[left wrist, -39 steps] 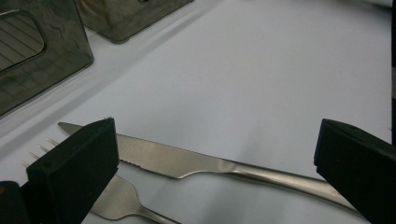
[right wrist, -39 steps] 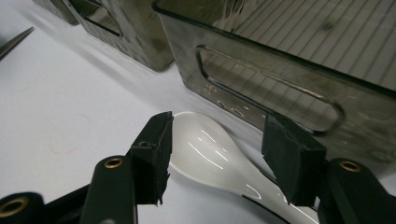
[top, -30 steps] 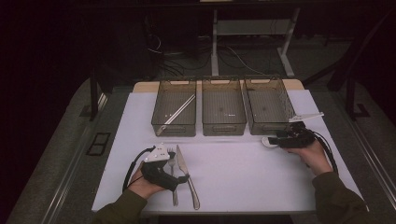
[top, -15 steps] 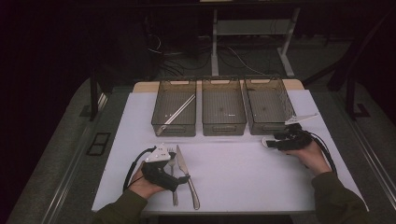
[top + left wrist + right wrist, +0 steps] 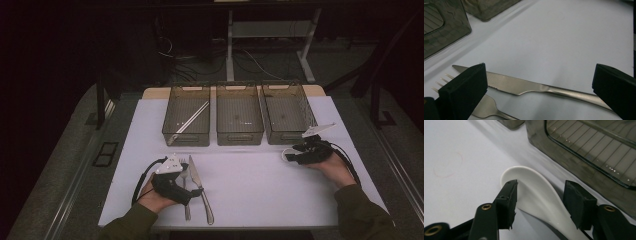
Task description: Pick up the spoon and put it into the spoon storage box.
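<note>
While both hands rest low — right gripper (image 5: 539, 202) jaws closing around white spoon (image 5: 536, 195) | left gripper (image 5: 539, 92) jaws spread over knife (image 5: 524, 86).

The black two-jaw left gripper (image 5: 192, 176) is held low, jaws spread wide. The black two-jaw right gripper (image 5: 290, 156) is laid nearly level, its jaws having just been narrowed.

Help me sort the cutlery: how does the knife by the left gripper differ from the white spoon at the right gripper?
The knife is shiny grey metal; the spoon is glossy white. The knife is long, flat and thin; the spoon is broad and curved. The knife lies beside a fork between the left gripper's wide-open jaws; the spoon sits between the right gripper's closer-set jaws, which have just been closing. Both rest on the white table.
</note>
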Motion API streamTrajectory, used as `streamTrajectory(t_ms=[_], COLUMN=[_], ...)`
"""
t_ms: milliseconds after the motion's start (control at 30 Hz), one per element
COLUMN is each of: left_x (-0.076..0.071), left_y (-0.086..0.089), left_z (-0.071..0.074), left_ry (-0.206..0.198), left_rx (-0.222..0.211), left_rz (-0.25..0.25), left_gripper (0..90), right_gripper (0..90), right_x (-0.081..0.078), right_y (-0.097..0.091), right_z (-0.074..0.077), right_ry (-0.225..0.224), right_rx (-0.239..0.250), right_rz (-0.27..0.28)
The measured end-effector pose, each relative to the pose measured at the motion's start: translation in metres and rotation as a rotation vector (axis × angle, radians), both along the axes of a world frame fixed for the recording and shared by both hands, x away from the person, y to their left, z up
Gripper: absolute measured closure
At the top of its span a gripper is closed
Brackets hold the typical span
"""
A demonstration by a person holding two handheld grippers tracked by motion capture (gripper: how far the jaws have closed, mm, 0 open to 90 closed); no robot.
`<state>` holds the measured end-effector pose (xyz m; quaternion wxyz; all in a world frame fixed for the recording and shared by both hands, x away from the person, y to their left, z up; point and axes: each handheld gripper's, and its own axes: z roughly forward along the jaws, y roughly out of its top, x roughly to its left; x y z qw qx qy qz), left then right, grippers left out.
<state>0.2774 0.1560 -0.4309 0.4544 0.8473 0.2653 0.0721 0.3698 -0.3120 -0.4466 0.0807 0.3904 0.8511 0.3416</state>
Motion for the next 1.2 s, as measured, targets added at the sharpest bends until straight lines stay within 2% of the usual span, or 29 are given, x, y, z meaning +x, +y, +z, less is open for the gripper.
streamTrajectory(t_ms=[233,367,433,567,767,1000,1200], left_x=[0.000,0.000,0.000,0.000,0.000,-0.001,-0.001], left_y=[0.000,0.000,0.000,0.000,0.000,0.000,0.000], left_z=[0.000,0.000,0.000,0.000,0.000,0.000,0.001], left_ry=[0.000,-0.002,-0.002,-0.002,-0.004,-0.006,-0.012], left_rx=[0.001,0.001,0.003,0.001,0.005,0.006,0.001], left_rz=[0.001,0.001,0.000,0.001,-0.001,-0.002,-0.004], left_gripper=[0.0,0.0,0.0,0.0,0.0,0.0,0.0], right_gripper=[51.7,55.3,59.2,64.4,69.2,79.8,80.2], right_x=[-0.003,-0.006,-0.007,-0.009,-0.010,-0.012,-0.011], right_y=[0.000,0.002,0.003,0.005,0.005,0.002,0.002], right_z=[0.002,0.001,0.002,0.002,0.004,0.007,0.006], right_ry=[-0.014,-0.051,-0.054,-0.061,-0.062,-0.056,-0.041], right_rx=[-0.047,-0.098,-0.106,-0.112,-0.114,-0.089,-0.085], right_rz=[0.045,0.082,0.097,0.121,0.127,0.146,0.147])
